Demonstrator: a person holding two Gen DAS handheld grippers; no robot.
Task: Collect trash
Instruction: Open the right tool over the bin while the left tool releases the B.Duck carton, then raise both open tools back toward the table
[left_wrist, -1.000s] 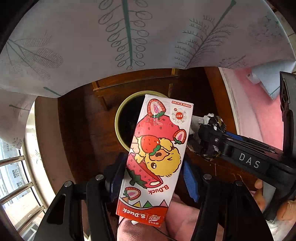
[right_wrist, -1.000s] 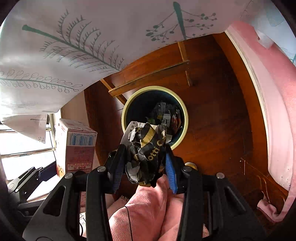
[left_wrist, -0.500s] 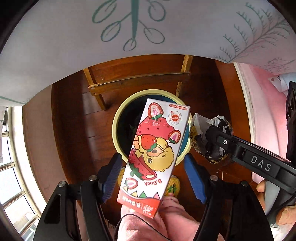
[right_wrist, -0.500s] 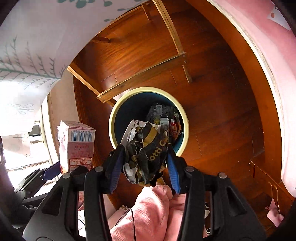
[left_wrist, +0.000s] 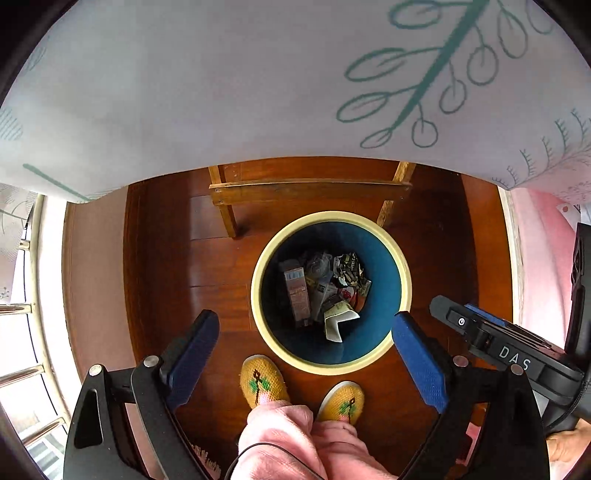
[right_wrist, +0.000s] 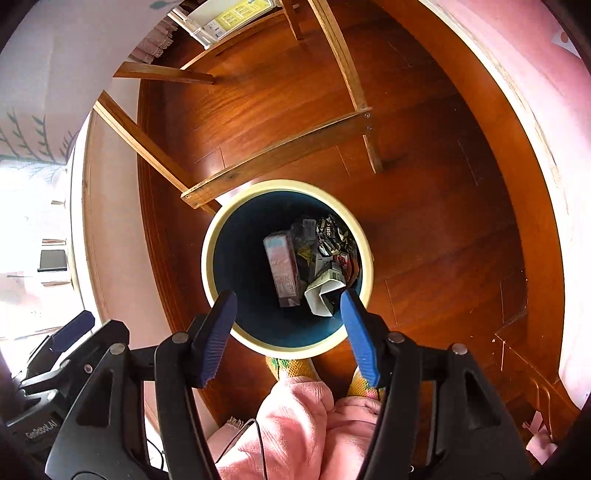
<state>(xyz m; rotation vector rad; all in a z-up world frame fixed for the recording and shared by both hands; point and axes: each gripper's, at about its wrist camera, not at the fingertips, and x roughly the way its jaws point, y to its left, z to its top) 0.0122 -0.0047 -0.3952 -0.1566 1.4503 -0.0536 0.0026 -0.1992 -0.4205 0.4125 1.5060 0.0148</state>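
Left claw and right claw: both spread wide, nothing between the pads, poised over the bin. Trash sits at its bottom: the carton beside a crumpled wrapper. Advice: lift straight up, clear of the rim. Legible: "DAS" on the neighbouring claw body; carton print too small.
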